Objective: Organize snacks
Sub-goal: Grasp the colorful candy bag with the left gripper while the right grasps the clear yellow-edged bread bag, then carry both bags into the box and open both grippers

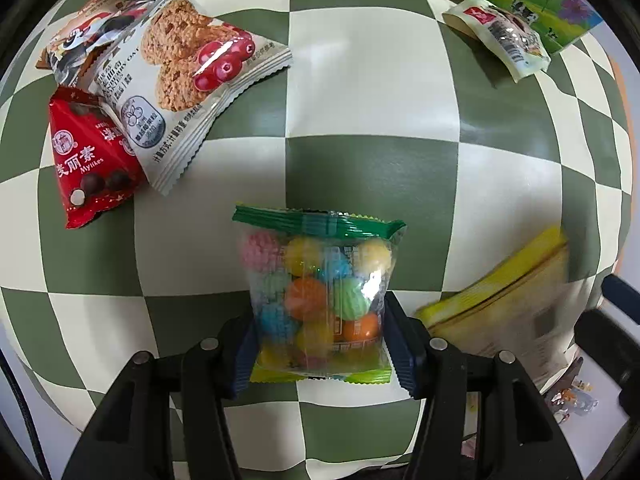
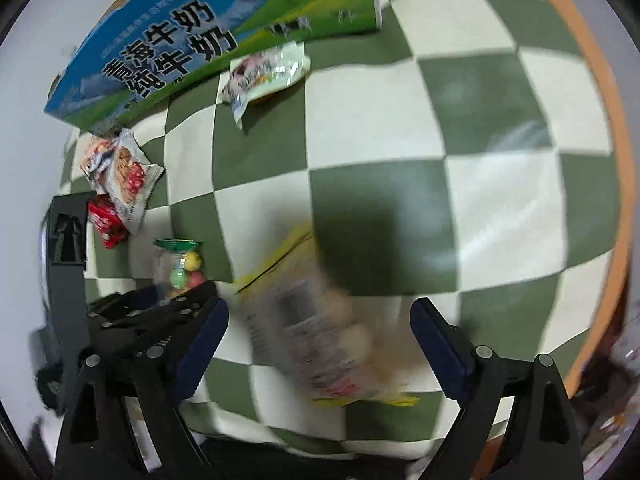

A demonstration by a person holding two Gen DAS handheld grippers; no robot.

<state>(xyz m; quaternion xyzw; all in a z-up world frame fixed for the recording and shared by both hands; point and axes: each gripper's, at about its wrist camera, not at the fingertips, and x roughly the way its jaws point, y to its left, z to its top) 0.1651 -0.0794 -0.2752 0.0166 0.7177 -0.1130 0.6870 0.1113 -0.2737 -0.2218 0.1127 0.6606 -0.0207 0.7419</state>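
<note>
My left gripper (image 1: 320,344) is shut on a clear bag of coloured candy balls (image 1: 316,288) with a green top seal, held over the checkered cloth (image 1: 372,80). The bag also shows in the right wrist view (image 2: 180,264). My right gripper (image 2: 316,344) is open, its jaws wide apart on either side of a yellow-edged clear snack packet (image 2: 312,320), which is blurred. That packet shows at the right in the left wrist view (image 1: 516,304). I cannot tell whether it touches the fingers.
An oat cookie packet (image 1: 188,76), a red chocolate packet (image 1: 92,156) and a panda packet (image 1: 80,44) lie in a pile at the left. A white snack packet (image 1: 504,36) lies against a blue-green milk carton box (image 2: 192,40). An orange table edge (image 2: 600,128) runs at the right.
</note>
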